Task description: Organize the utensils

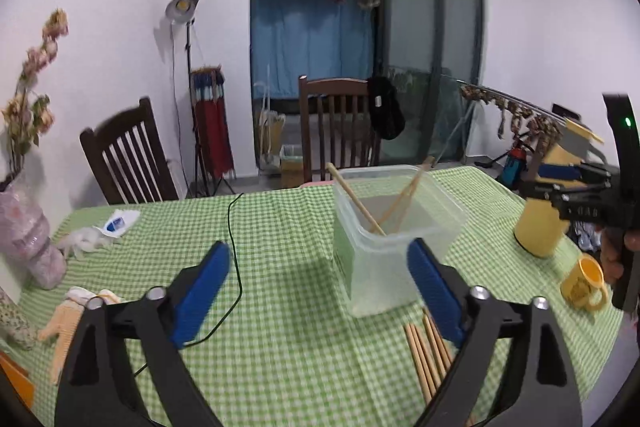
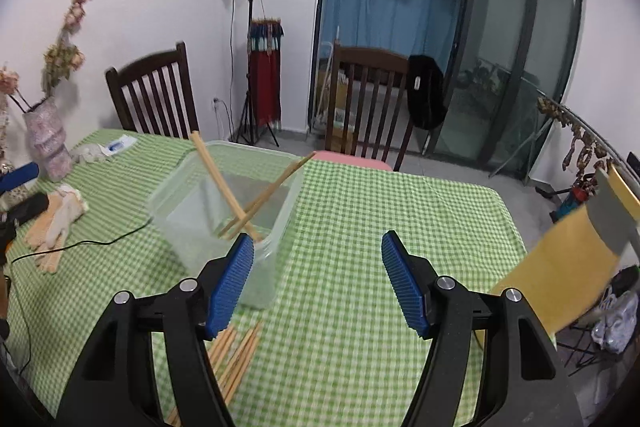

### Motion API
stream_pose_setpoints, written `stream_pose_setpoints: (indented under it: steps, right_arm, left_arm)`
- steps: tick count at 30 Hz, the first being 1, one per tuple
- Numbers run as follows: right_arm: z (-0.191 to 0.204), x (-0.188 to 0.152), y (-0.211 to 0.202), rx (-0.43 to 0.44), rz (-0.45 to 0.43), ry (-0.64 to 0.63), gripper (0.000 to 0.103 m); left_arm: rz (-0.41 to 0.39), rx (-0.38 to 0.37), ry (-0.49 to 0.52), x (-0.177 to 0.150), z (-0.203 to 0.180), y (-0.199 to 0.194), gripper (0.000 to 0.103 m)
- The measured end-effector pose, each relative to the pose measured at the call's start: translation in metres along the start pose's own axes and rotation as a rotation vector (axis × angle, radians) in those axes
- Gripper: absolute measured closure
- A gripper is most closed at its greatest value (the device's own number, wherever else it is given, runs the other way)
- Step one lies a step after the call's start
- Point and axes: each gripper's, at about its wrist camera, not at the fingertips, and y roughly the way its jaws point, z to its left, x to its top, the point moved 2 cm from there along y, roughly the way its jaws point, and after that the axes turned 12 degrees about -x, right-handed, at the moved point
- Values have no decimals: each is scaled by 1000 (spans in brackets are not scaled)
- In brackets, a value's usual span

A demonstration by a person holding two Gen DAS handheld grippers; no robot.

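From the left wrist, the left gripper (image 1: 316,283) has its blue ribbed pads spread wide with nothing between them, above the green checked tablecloth (image 1: 280,227). At about one o'clock from it stands the translucent plastic container (image 1: 384,239), thin-walled and probably light, with a few chopsticks (image 1: 356,201) leaning inside. More loose chopsticks (image 1: 426,355) lie flat at five o'clock, partly under the right pad. They look like slim, stiff, smooth bamboo rods, light and likely to roll, so I judge a pinch across the middle of the bundle holds best. From the right wrist, the right gripper (image 2: 318,283) is likewise spread and empty; the container sits at eleven o'clock just past its left pad, the loose chopsticks at seven o'clock, half hidden under that finger.
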Motion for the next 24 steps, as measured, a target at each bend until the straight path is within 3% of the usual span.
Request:
stream_pose_setpoints:
  steps: [7,15,21,24]
  right_arm:
    - [12,-54,-48,-7,-64,28,35]
    - [38,-121,-81,-48,-98,22,31]
    - [55,-162,-103,-47,-112,21,28]
    - [65,-178,-108,-64,-117,-12,26]
  left_arm:
    - [-46,15,61,-53,-41,-53,11]
    - [-44,58,100,-113,-65,-80,10]
    - [-31,52,37,-162,-73,-95,10]
    - [-32,65,59,-184,-81,-101,10]
